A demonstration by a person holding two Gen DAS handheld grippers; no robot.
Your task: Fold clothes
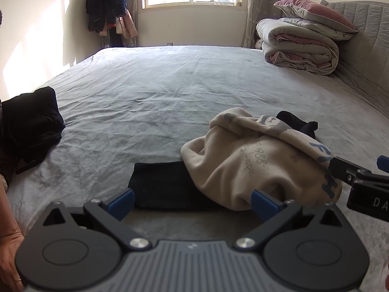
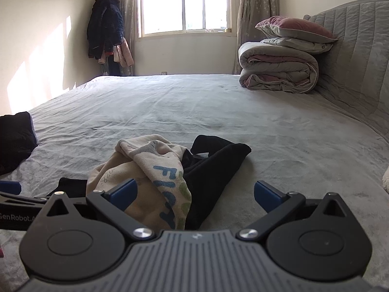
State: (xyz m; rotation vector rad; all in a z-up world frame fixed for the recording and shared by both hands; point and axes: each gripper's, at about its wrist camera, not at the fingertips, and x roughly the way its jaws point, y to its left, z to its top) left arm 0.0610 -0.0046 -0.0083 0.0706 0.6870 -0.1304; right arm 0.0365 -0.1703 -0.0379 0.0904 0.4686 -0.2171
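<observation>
A sunlit bedroom, a wide grey bed (image 1: 170, 85) and a small heap of clothes at its near edge.

Both claws hang over the heap with nothing in them; the left gripper (image 1: 192, 200) stands spread wide, its blue fingertips (image 1: 122, 200) framing a flat black garment (image 1: 160, 185) and the edge of a crumpled cream sweatshirt (image 1: 243, 160) with blue lettering, though whether the right-hand tip touches the cloth I cannot tell; the right gripper (image 2: 195, 193) is equally wide, the sweatshirt and a second black garment (image 2: 214, 170) bunched between its fingers, the left tip close against the cream fabric; another dark garment (image 1: 31, 126) lies well apart at the left edge of the bed; a folded quilt (image 2: 277, 70) topped by pillows (image 2: 294, 28) sits against the headboard.
</observation>
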